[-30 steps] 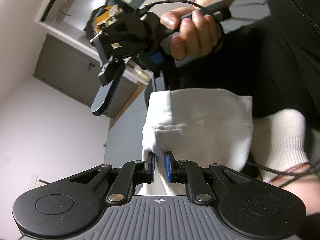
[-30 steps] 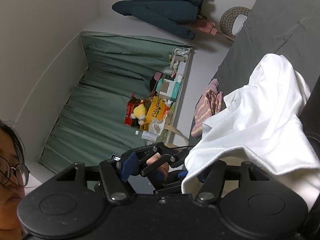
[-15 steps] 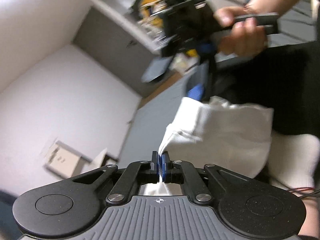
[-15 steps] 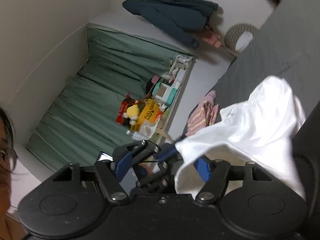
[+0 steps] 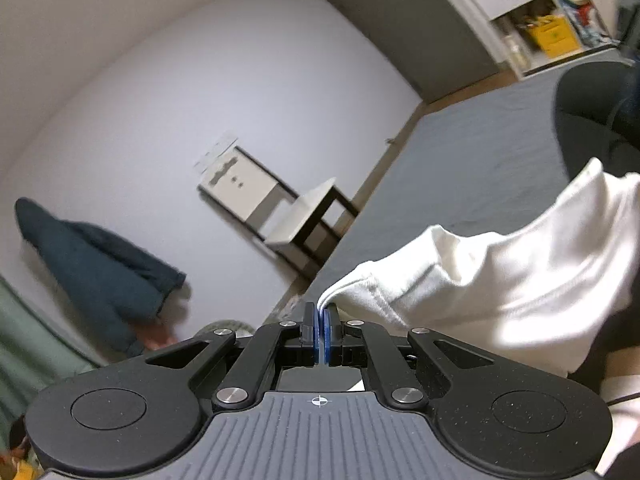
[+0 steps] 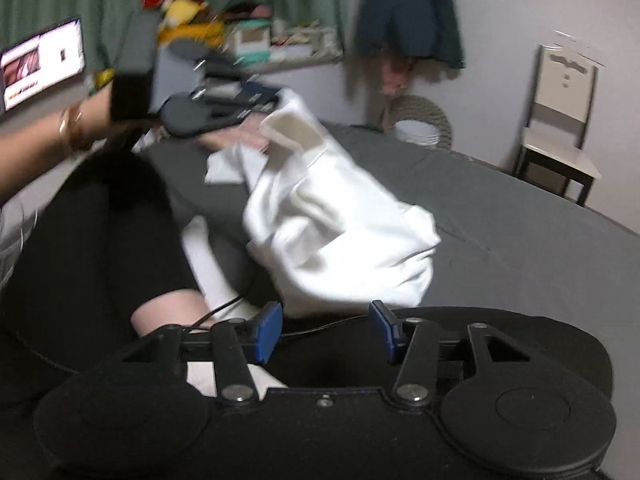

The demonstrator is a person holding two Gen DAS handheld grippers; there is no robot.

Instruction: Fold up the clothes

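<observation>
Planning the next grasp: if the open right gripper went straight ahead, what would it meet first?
Most likely the white garment, bunched just beyond the right gripper; depth is unclear, and the grey bed lies behind.

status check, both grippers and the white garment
Left gripper shut on white garment edge. Right gripper open, holding nothing. Garment bunched, unfolded, hanging over grey bed. Person's leg under its near side.

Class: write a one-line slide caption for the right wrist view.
Open right tongs face a white garment on the grey bed.
</observation>
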